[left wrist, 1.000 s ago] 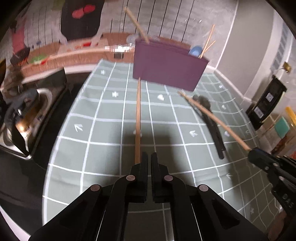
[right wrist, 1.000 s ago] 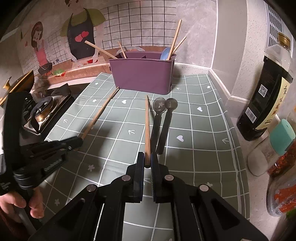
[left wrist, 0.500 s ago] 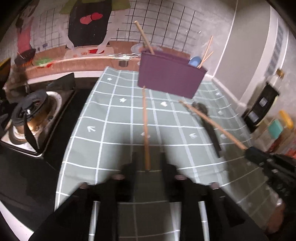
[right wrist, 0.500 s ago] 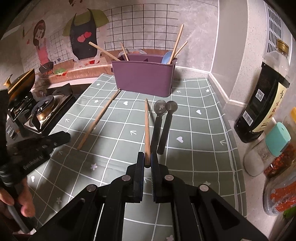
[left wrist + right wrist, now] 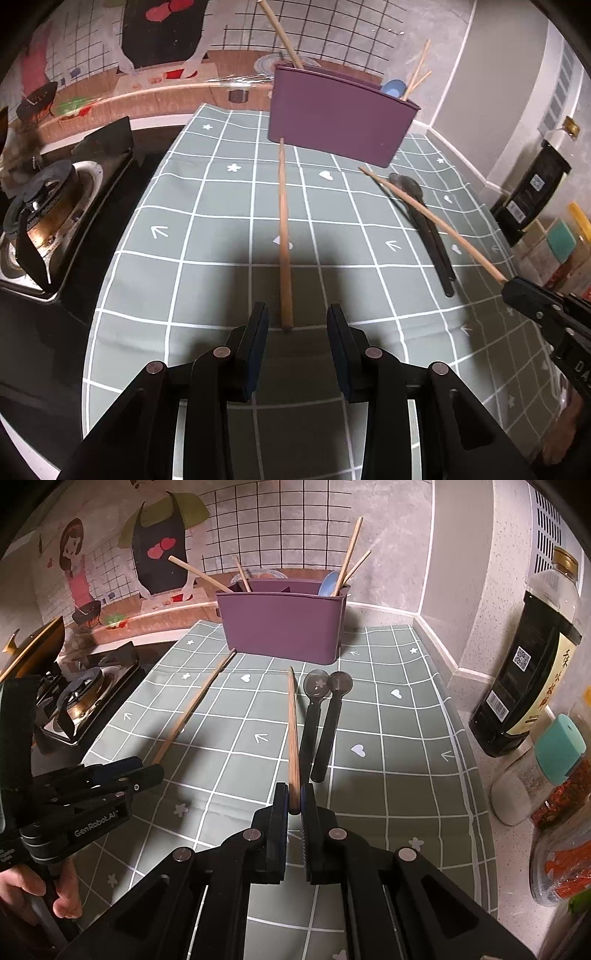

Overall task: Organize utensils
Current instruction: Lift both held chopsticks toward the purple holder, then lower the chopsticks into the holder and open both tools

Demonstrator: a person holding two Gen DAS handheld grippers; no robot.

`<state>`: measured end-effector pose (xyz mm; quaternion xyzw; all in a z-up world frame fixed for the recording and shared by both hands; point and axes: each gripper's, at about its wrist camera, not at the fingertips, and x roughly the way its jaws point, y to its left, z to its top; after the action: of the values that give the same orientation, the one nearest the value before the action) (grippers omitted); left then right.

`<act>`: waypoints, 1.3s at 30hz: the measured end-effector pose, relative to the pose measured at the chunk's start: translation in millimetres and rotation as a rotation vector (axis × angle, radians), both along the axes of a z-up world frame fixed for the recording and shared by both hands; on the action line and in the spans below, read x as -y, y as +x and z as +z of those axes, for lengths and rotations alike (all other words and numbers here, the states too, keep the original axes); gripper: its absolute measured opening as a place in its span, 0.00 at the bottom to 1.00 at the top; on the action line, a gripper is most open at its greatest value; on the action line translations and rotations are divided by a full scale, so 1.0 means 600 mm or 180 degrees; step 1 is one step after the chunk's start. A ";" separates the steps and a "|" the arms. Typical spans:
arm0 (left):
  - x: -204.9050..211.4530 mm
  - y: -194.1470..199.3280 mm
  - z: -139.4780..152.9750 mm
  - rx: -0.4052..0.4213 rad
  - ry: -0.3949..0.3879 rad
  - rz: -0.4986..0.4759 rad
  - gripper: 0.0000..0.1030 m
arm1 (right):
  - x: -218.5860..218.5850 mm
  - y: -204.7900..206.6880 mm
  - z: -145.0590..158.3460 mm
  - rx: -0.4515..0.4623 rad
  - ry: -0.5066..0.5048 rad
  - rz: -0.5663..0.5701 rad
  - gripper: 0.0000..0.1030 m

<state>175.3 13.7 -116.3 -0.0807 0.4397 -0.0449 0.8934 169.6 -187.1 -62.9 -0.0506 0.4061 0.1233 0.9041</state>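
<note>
A purple utensil holder (image 5: 282, 626) stands at the back of the green checked mat (image 5: 388, 775), with several chopsticks and a blue spoon in it. It also shows in the left wrist view (image 5: 336, 118). My right gripper (image 5: 294, 801) is shut on a wooden chopstick (image 5: 293, 731) that points toward the holder. My left gripper (image 5: 295, 321) is open, its jaws either side of the near end of another chopstick (image 5: 283, 236) lying on the mat. Two black spoons (image 5: 319, 720) lie side by side right of the held chopstick.
A gas stove (image 5: 79, 701) sits left of the mat. A soy sauce bottle (image 5: 532, 657) and spice jars (image 5: 543, 771) stand at the right against the wall. The holder backs onto the tiled wall.
My left gripper has opened and let go of its chopstick, which now lies on the mat. My right gripper still holds its chopstick and has barely moved.
</note>
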 end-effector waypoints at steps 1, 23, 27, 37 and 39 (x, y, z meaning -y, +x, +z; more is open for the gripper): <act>0.000 0.003 -0.002 -0.0032 0.0029 0.0040 0.26 | 0.001 0.001 -0.001 0.0000 0.0001 0.0000 0.06; -0.033 -0.036 0.193 0.0881 0.0235 -0.0047 0.06 | 0.009 -0.004 0.070 0.0225 -0.0111 0.0066 0.06; -0.045 -0.034 0.256 0.1083 0.0129 -0.0080 0.06 | 0.019 -0.003 0.133 0.0438 -0.0111 0.0081 0.06; -0.036 -0.008 0.356 0.1354 0.0031 -0.0273 0.06 | 0.036 0.039 0.265 0.0648 0.0067 0.0074 0.06; -0.031 0.004 0.377 0.1371 -0.0030 -0.0354 0.06 | 0.041 0.059 0.285 0.0572 0.0157 0.0096 0.06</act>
<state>177.5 32.3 109.9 -0.0490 0.2423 -0.1123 0.9624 204.8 -211.9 108.3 -0.0454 0.3194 0.1418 0.9359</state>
